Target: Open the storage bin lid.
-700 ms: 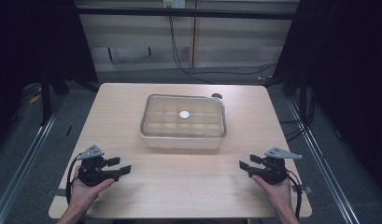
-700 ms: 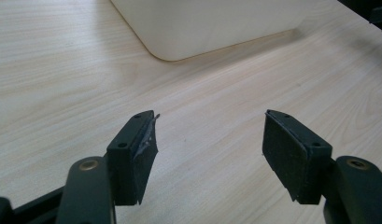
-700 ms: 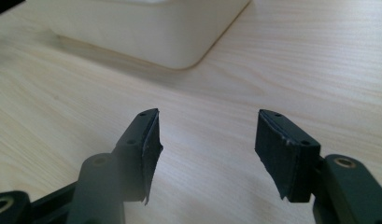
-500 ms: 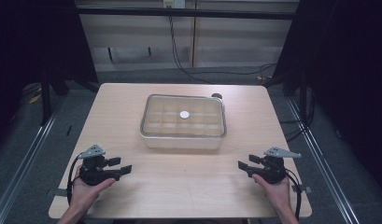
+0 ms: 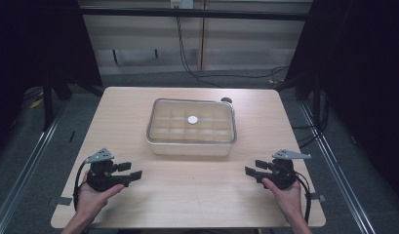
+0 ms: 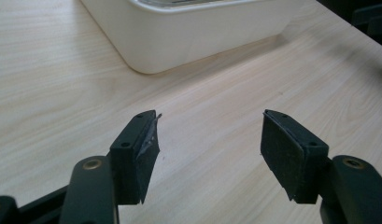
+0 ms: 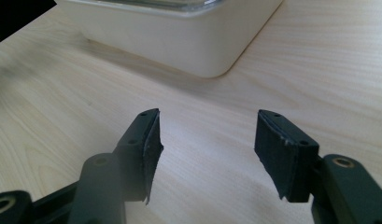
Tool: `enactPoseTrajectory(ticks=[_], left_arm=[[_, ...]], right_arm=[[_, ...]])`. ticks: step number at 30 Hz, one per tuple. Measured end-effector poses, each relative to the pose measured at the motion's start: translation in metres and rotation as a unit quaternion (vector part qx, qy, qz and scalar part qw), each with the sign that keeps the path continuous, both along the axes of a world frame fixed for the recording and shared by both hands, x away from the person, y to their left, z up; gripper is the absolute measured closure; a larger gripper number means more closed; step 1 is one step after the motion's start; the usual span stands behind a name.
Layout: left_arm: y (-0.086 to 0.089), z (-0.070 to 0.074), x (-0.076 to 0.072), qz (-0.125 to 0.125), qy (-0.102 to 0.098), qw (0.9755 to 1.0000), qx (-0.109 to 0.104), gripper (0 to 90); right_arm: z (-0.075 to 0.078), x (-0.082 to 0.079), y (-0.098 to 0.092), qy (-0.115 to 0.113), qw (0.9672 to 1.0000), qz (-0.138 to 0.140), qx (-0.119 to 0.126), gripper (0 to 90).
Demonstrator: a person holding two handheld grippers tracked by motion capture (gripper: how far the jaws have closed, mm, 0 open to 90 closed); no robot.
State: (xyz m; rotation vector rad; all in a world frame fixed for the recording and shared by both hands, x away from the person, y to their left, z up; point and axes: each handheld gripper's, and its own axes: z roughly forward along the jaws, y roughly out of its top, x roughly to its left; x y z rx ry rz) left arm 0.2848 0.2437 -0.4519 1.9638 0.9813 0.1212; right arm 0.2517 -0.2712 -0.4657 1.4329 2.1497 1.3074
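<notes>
A shallow rectangular white container (image 5: pixel 191 146) with rounded corners sits flat at the middle of the counter (image 5: pixel 138 204), toward its far side. Its clear lid is on, showing a grid of compartments, and a small white round disc (image 5: pixel 192 119) shows at the lid's centre.

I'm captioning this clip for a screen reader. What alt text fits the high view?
A lidded white box sits mid-table with a small white disc on its clear lid. Nearer the camera, a person's hands hold the left claw and right claw, both open, empty, pointing inward.
</notes>
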Motion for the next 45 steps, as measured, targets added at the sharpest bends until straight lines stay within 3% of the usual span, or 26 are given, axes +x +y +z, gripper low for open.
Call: enactPoseTrajectory(ticks=[3, 8, 10, 17, 25, 30, 34, 35, 36, 38, 42, 45], left_arm=[[-0.003, 0.003, 0.003, -0.005, -0.009, 0.9999, 0.010, 36.6], [-0.007, 0.005, 0.015, -0.005, -0.012, 0.9997, 0.022, 36.5], [-0.007, 0.008, 0.021, -0.002, -0.002, 1.0000, 0.001, 36.5], [-0.014, 0.028, 0.034, -0.003, -0.036, 0.9991, 0.022, 35.0], [-0.016, 0.032, 0.064, 0.012, -0.030, 0.9995, 0.002, 34.8], [-0.020, 0.031, 0.081, 0.011, -0.025, 0.9996, 0.010, 35.5], [-0.022, 0.036, 0.094, 0.008, -0.026, 0.9996, 0.008, 39.3], [-0.022, 0.039, 0.098, 0.001, -0.028, 0.9996, -0.001, 43.0], [-0.023, 0.041, 0.100, 0.009, -0.034, 0.9994, 0.003, 46.6], [-0.025, 0.041, 0.105, 0.009, -0.030, 0.9995, -0.007, 44.9], [-0.029, 0.038, 0.116, 0.019, -0.028, 0.9994, 0.010, 41.8], [-0.027, 0.032, 0.126, 0.031, -0.014, 0.9994, 0.007, 39.3]], right_arm=[[0.005, 0.005, 0.002, -0.006, 1.0000, 0.008, 0.000, 37.5], [0.010, 0.018, 0.006, 0.010, 0.9997, 0.017, 0.011, 32.3], [0.012, 0.024, 0.008, 0.005, 0.9997, 0.021, 0.010, 31.5], [0.024, 0.046, 0.013, 0.007, 0.9995, 0.029, 0.011, 31.8], [0.034, 0.071, 0.013, 0.011, 0.9991, 0.036, 0.020, 34.5], [0.039, 0.088, 0.014, 0.009, 0.9992, 0.037, 0.016, 37.6], [0.043, 0.100, 0.019, 0.007, 0.9992, 0.038, 0.004, 39.4], [0.044, 0.102, 0.020, 0.006, 0.9994, 0.034, 0.003, 37.0], [0.045, 0.106, 0.021, 0.003, 0.9997, 0.025, 0.003, 35.6], [0.046, 0.112, 0.023, 0.004, 0.9995, 0.031, 0.005, 35.7], [0.050, 0.123, 0.026, 0.004, 0.9994, 0.033, -0.010, 34.8], [0.050, 0.132, 0.026, 0.007, 0.9995, 0.030, -0.010, 33.6]])
